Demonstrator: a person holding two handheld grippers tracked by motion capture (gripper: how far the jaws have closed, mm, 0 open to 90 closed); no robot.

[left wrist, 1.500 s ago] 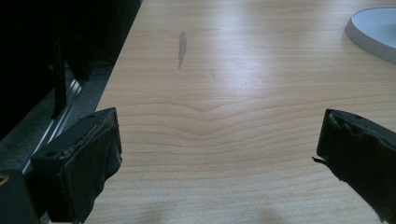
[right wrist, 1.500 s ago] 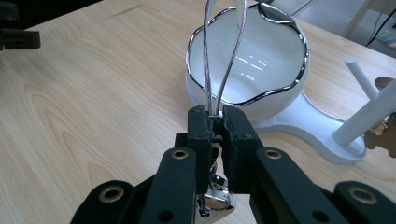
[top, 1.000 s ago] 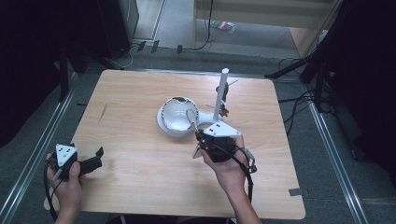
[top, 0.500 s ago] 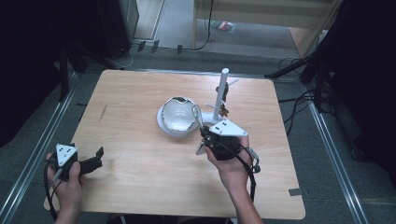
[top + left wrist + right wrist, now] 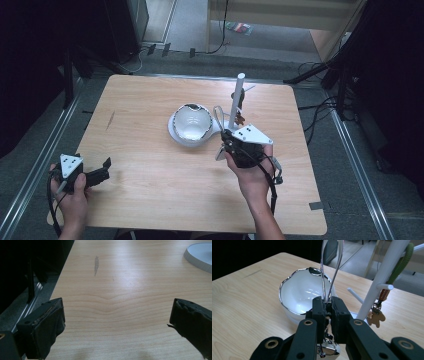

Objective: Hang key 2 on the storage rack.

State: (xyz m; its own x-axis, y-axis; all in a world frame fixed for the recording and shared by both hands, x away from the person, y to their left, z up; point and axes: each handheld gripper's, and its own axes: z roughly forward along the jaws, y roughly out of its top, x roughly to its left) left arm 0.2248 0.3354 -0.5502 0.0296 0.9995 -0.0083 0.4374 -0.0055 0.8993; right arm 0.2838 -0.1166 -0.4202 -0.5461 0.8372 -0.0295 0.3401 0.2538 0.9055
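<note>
While the right gripper (image 5: 326,305) at centre frame stays clenched on a thin silver wire loop (image 5: 331,270) above the white bowl (image 5: 303,293), the loop looks light, springy and slippery; pinching near its base seems steadiest.

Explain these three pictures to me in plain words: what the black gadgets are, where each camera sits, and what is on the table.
A person sits at a wooden table holding a hand-operated grasping tool in each hand. One picture looks down from above; the other two come from small cameras riding on each tool, looking along its black jaws. The left tool rests near the table's edge, jaws wide apart with nothing between them. The right tool is shut on a thin metal wire loop; a shiny metal piece hangs below the jaws, and I cannot tell what it is. On the table stand a white bowl with a silver rim and a white peg stand with a small bear charm hanging from it.
</note>
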